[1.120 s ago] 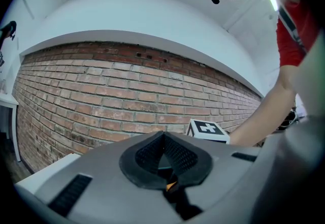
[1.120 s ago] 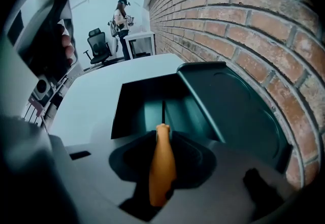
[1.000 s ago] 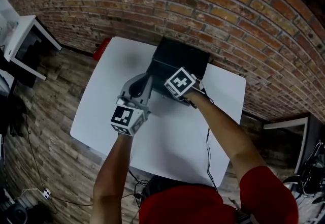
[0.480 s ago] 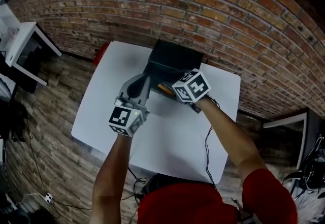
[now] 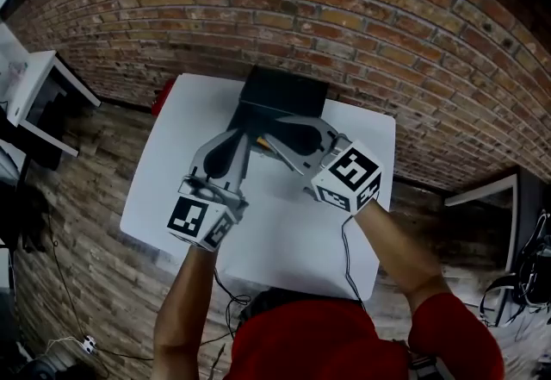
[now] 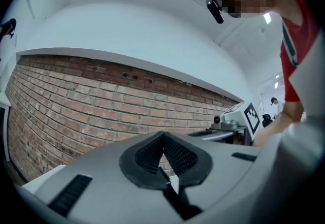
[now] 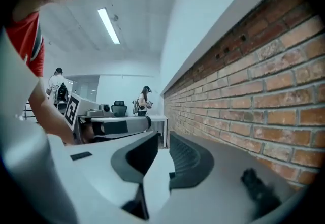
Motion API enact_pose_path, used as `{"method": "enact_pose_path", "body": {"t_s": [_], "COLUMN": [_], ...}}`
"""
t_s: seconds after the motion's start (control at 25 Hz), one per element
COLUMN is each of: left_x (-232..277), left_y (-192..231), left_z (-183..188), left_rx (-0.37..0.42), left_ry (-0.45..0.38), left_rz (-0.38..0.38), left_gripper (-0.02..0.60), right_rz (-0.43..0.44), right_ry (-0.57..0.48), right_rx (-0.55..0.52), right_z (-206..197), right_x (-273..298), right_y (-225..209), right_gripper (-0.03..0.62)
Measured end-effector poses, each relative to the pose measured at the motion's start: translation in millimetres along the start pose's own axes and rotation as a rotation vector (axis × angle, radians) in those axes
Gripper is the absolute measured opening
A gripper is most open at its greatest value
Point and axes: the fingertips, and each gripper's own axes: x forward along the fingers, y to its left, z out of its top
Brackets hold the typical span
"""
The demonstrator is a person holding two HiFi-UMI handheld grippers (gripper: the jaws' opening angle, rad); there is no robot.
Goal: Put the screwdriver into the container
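The orange-handled screwdriver [image 5: 260, 143], only a sliver showing, is lying at the near lip of the black box-shaped container [image 5: 280, 94], between the tips of both tongs and held by neither. The right tongs [image 5: 275, 130] are released and empty, their jaws just closing partway after opening wide. So the drop appears done. The left tongs [image 5: 234, 139] are clenched on nothing. Compared with a second ago, the right tongs are lifting off the container's mouth above the white desk [image 5: 172, 171].
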Motion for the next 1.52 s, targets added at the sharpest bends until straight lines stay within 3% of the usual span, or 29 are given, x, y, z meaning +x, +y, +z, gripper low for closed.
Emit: {"method": "enact_pose_path", "body": {"t_s": [0.24,0.56,0.92,1.52], "left_x": [-15.3,-34.0,-45.7,-50.3], "left_y": [-29.6,-57.9,-69.2,-72.0], "left_z": [26.4,45.1,51.6,46.5], "left_rx": [0.007,0.016,0.04,0.009], "left_ry": [-0.001,-0.018,-0.043,-0.05], "left_rz": [-0.042,-0.065,-0.057,-0.052], "left_gripper": [0.013,0.012,0.012,0.012], "right_rz": [0.015,0.034,0.013,0.027], "right_ry": [-0.161,-0.26,-0.247,-0.224], "right_rx": [-0.033,-0.075,-0.068,-0.056], "right_z": [35.4,68.7,61.2,51.2], "right_x": [-29.0,-53.9,-59.9,-64.5], "right_y": [33.3,70.3,82.9,87.1], "right_gripper": [0.052,0.037,0.031,0.031]}}
